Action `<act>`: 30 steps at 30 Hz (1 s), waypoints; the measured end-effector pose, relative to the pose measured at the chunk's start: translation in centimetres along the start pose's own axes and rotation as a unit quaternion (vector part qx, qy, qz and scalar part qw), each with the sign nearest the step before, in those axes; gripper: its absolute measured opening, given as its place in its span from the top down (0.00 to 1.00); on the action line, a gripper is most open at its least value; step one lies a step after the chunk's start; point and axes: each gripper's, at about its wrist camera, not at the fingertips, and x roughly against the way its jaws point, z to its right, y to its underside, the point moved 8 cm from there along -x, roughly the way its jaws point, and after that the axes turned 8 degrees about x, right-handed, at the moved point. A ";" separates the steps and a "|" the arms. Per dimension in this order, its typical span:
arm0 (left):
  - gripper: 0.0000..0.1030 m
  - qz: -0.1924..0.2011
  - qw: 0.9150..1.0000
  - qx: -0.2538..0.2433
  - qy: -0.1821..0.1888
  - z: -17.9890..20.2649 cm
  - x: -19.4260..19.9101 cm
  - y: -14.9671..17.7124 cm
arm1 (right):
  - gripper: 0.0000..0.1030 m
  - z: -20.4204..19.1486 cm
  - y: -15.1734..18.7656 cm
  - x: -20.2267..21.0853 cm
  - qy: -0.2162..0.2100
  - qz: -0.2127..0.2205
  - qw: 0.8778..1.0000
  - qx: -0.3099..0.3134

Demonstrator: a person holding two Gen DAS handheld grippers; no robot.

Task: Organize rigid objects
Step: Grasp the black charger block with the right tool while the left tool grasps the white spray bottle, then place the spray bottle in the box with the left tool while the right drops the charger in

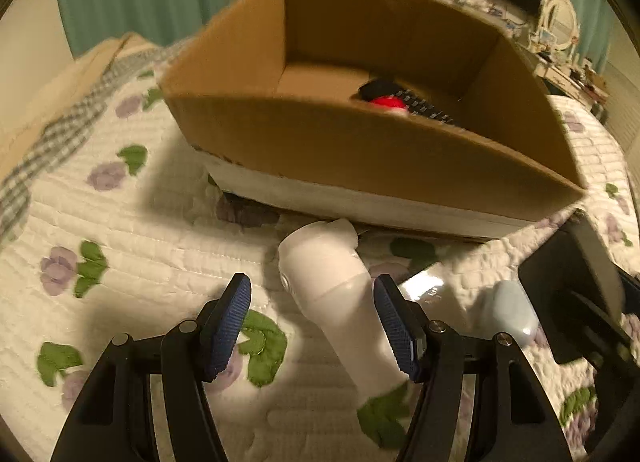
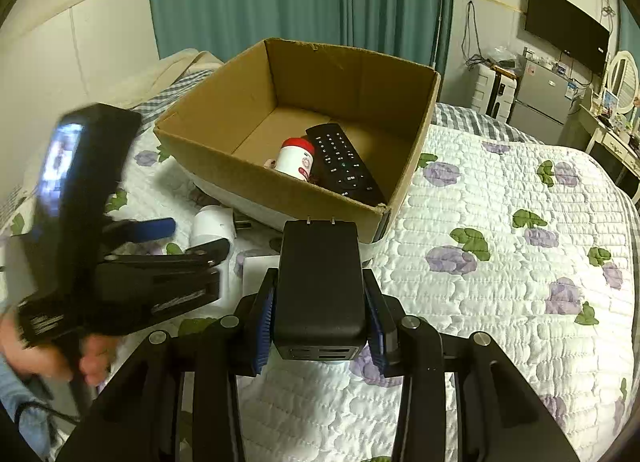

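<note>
An open cardboard box (image 1: 360, 150) (image 2: 280, 190) sits on the quilted bed. Inside lie a black remote (image 2: 342, 162) and a white bottle with a red cap (image 2: 298, 156), partly seen in the left wrist view (image 1: 386, 102). My left gripper (image 1: 316, 326) is open around a white device (image 1: 340, 302) lying on the quilt in front of the box; its right pad touches the device, the left pad is apart. My right gripper (image 2: 320, 322) is shut on a black power adapter (image 2: 320, 282), held above the quilt just short of the box's near wall.
A pale blue object (image 1: 514, 312) and a shiny white flat item (image 1: 424, 286) lie right of the white device. The right gripper's body shows at the right in the left wrist view (image 1: 576, 294). A checkered blanket, teal curtains, a TV and a dresser stand behind.
</note>
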 end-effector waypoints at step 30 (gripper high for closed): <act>0.54 0.107 0.987 -0.074 0.092 0.8 12.6 -4.1 | 0.63 0.3 -5.6 6.1 -0.004 0.071 0.997 -0.003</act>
